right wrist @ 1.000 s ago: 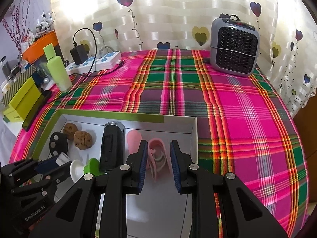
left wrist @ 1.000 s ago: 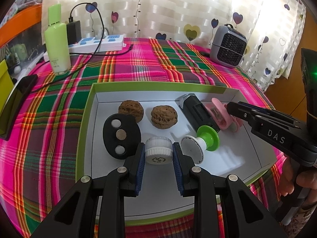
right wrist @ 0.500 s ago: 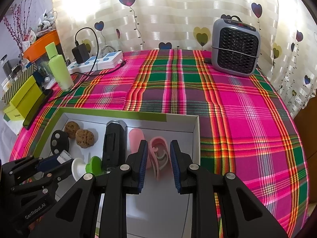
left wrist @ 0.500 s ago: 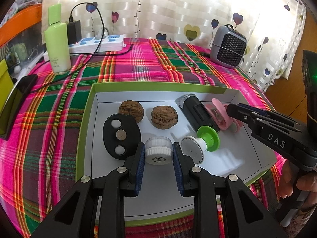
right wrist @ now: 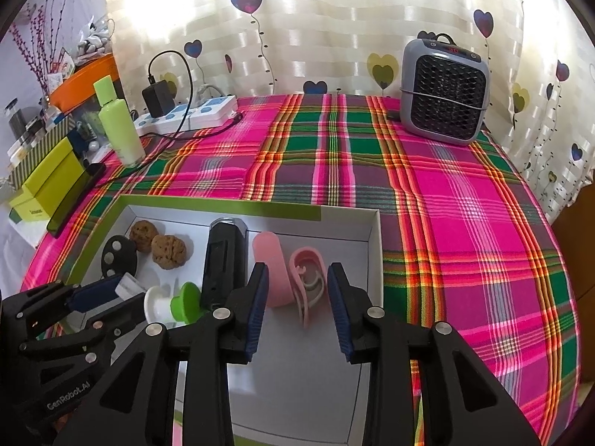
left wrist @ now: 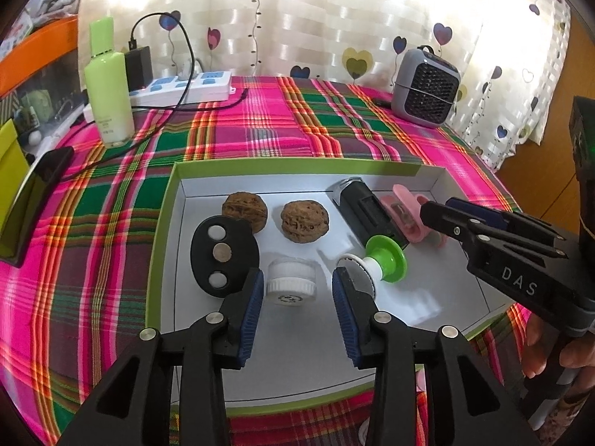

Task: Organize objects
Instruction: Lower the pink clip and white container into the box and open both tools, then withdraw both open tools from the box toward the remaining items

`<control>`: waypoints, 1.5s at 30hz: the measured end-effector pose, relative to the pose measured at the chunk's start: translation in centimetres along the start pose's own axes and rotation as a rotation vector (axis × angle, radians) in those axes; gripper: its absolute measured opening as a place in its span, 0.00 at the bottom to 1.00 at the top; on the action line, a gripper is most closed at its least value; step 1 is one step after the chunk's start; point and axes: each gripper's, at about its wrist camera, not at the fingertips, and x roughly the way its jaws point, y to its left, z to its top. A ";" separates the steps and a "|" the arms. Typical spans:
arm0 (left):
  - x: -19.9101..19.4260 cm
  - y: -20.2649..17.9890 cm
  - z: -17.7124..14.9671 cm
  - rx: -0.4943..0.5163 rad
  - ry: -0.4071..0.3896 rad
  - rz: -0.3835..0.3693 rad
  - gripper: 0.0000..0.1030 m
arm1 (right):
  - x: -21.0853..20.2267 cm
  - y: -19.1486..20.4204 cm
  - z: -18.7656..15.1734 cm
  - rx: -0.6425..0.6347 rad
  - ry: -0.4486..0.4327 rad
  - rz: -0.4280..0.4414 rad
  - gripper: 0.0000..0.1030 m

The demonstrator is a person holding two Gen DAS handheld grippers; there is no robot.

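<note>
Both grippers point steeply downward. The left gripper (left wrist: 297,299) and right gripper (right wrist: 295,299) are opening their jaws.

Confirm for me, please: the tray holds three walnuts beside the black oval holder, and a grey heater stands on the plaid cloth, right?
Not quite: the left wrist view shows two walnuts, not three, beside the black oval holder in the tray. The grey heater does stand on the plaid cloth.

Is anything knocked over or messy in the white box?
Only a little: the green-and-white spool lies tipped on its side in the shallow white green-edged box. Nothing looks spilled or broken.
</note>
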 end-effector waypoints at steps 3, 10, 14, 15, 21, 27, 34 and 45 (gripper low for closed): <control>-0.3 0.1 0.0 -0.003 -0.007 0.004 0.36 | -0.5 0.1 -0.1 0.001 -0.009 0.001 0.33; -1.5 0.1 -0.5 -0.015 -0.024 0.013 0.40 | -1.5 0.6 -0.7 0.007 -0.020 0.002 0.34; -2.3 0.0 -1.0 -0.008 -0.034 0.030 0.40 | -2.3 1.0 -1.2 0.004 -0.027 0.012 0.41; -2.5 -0.1 -1.1 -0.007 -0.035 0.032 0.40 | -2.4 1.1 -1.3 0.000 -0.029 0.013 0.41; -3.7 -0.2 -2.1 -0.003 -0.053 0.043 0.41 | -3.7 1.8 -2.0 -0.007 -0.045 0.005 0.41; -5.3 -0.4 -2.9 -0.004 -0.078 0.055 0.41 | -5.0 2.4 -2.9 -0.015 -0.060 0.013 0.41; -6.8 -0.7 -4.0 0.001 -0.094 0.057 0.41 | -6.6 3.3 -4.2 -0.023 -0.082 0.031 0.41; -8.4 -0.8 -6.0 0.004 -0.103 0.062 0.41 | -8.2 4.5 -6.1 -0.036 -0.093 0.047 0.41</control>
